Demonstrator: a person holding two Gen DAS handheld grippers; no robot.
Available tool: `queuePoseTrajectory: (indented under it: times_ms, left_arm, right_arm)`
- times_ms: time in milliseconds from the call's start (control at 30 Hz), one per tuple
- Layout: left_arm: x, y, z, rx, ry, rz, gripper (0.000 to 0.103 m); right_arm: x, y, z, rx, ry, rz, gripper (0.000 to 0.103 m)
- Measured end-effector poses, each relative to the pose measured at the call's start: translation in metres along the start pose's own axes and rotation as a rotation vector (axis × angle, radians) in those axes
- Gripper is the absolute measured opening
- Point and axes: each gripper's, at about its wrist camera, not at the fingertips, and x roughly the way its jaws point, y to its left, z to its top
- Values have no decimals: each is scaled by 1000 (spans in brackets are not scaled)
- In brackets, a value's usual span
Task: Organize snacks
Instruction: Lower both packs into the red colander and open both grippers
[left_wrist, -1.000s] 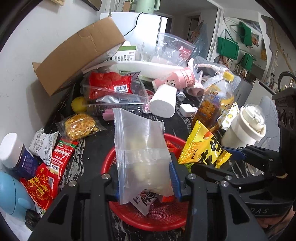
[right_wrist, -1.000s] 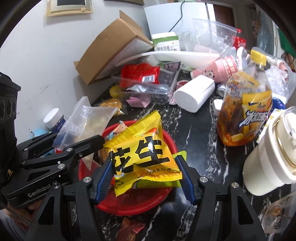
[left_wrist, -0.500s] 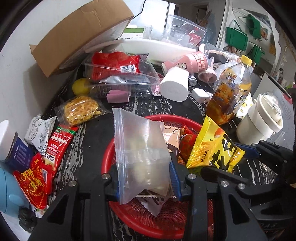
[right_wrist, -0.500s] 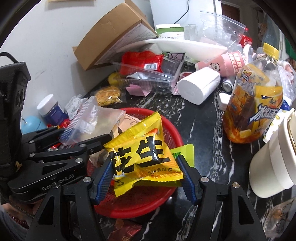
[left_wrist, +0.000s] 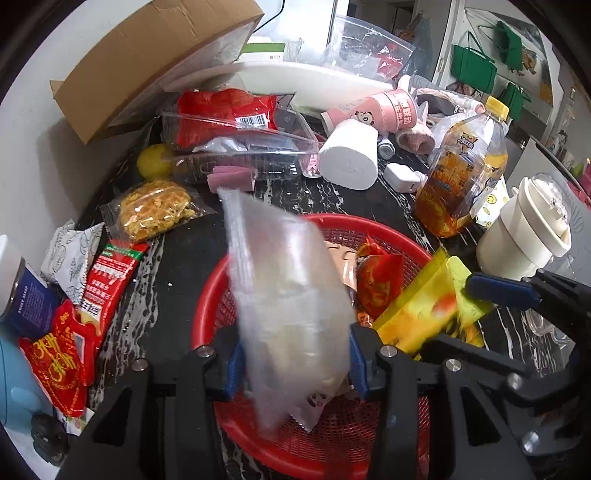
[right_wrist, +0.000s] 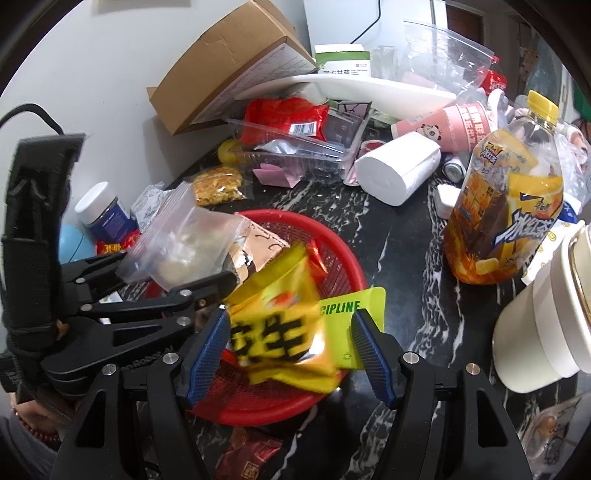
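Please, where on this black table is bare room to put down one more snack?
Bare marble shows between the red basket and the tea bottle, in front of the toilet paper roll. A narrower strip lies left of the basket, beside the red sachet. The back, around the clear tray and cardboard box, is crowded.

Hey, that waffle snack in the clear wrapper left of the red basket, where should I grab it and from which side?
Take the waffle snack by its flat sealed wrapper edge nearest the basket, coming from the basket side with the jaws low. It lies flat on the table, the waffle bulges in the middle, and the clear tray and lemon crowd its far side.
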Motion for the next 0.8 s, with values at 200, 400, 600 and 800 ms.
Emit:
queuePoseTrajectory:
  times_ms: [200, 400, 600, 800]
  left_arm:
    - [-1, -2, 1, 2, 18, 20, 52]
    - [-8, -6, 1, 15, 16, 47, 54]
    - [-27, -12, 3, 24, -33, 44, 54]
    - [-45, -16, 11, 38, -68, 56, 54]
  right_arm:
    - [-4, 1, -1, -11, 8, -17, 79]
    - [-11, 0, -3, -5, 2, -32, 80]
    - [-28, 0, -3, 10, -36, -30, 81]
    - [-44, 2, 4, 7, -70, -43, 81]
